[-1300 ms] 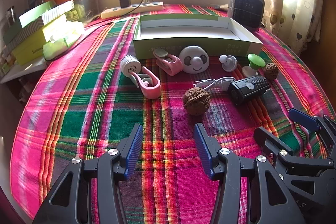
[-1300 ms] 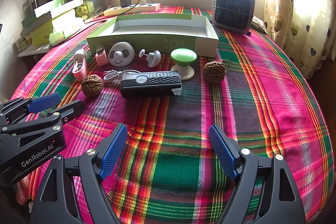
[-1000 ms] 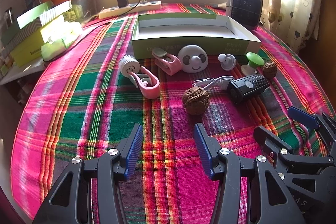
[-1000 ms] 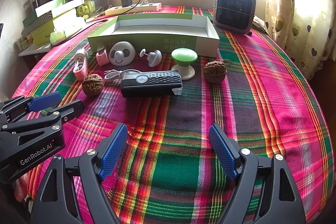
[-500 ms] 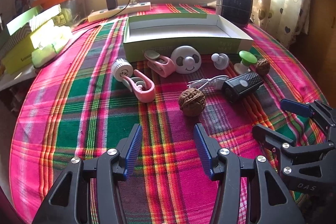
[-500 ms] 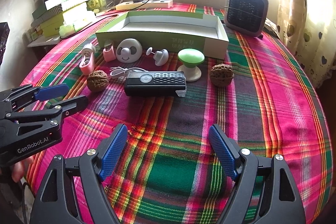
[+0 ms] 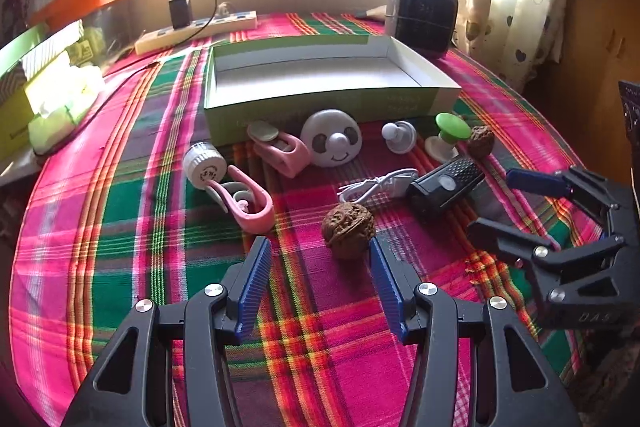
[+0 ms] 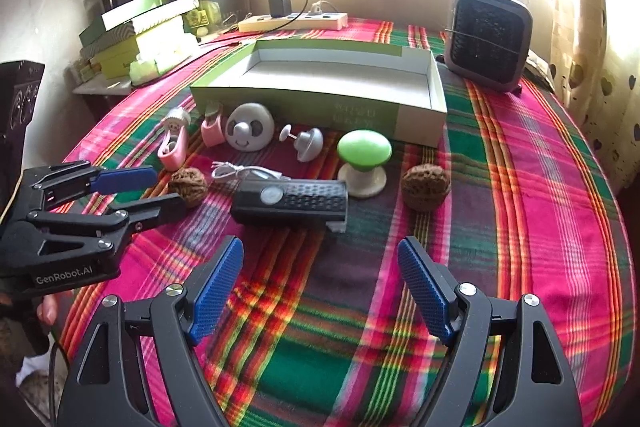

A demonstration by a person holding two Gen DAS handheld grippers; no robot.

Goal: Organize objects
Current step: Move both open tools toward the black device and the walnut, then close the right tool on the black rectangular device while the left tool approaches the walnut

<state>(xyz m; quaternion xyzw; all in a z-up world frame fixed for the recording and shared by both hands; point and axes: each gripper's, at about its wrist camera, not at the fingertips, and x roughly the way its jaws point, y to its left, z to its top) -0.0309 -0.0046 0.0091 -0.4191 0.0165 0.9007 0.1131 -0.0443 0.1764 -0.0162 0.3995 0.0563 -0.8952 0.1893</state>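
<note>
A: Left tool [image 7: 318, 277], state? 
B: Blue-padded fingers spread apart, nothing between the pads. The near brown wrinkled walnut [image 7: 348, 229] sits on the plaid cloth of the table [image 7: 120, 227], just ahead of the right-hand fingertip, inside the gap line; contact not discernible.

A: Right tool [image 8: 320, 283]? 
B: Also spread wide, empty, over bare cloth near the table's front edge. The black rectangular speaker [image 8: 290, 203] lies just beyond it.

A: Other items? 
B: In a loose row along the front wall of the shallow green-and-white cardboard box [image 8: 320, 99]: pink clip with white round cap [image 7: 240, 197], second pink clip [image 7: 280, 147], white round panda-face disc [image 7: 336, 139], small white knob [image 7: 398, 137], green-topped mushroom knob [image 8: 364, 163], second brown walnut [image 8: 426, 187]. A coiled white cable [image 7: 376, 185] touches the speaker's left end.

A: Box contents? 
B: Interior shows white floor only. It sits mid-table, toward the far edge.
</note>
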